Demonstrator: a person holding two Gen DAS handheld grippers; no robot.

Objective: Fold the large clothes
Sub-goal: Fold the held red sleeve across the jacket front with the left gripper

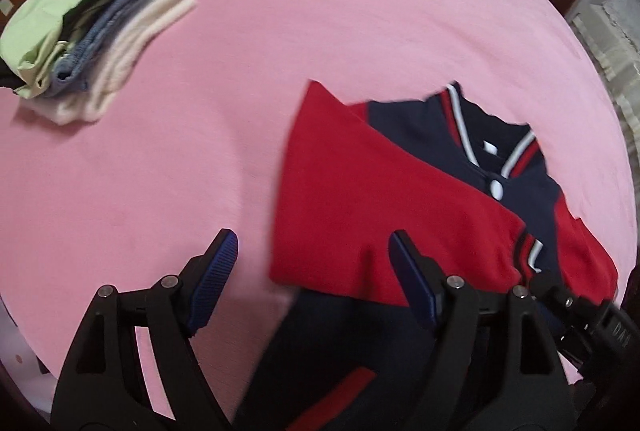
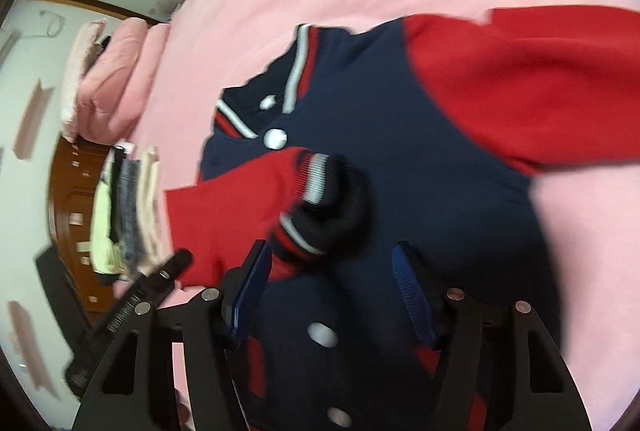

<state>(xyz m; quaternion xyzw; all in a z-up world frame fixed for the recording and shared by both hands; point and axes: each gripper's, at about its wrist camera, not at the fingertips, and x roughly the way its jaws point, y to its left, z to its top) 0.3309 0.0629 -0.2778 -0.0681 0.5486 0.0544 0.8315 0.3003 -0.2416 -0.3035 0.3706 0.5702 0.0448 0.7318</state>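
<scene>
- Now I have the jacket (image 2: 380, 159) flat on the pink bed (image 1: 320, 11), one red sleeve (image 2: 240, 199) folded across its chest.
- Left gripper (image 1: 312, 271) spread, empty; right gripper (image 2: 328, 291) parted, apparently pinching nothing, though blurred.
- Next: fold the other sleeve (image 2: 540, 91) in.

Jacket (image 1: 384, 199): hem cut off at 6 o'clock in both views, lower body hidden behind gripper frames. Right wrist view: far sleeve (image 2: 532, 79) runs off at 3 o'clock; cuff (image 2: 320, 203) motion-blurred. Folded stack (image 1: 92, 31) clipped at 9 o'clock; layers smeared, count unclear.
</scene>
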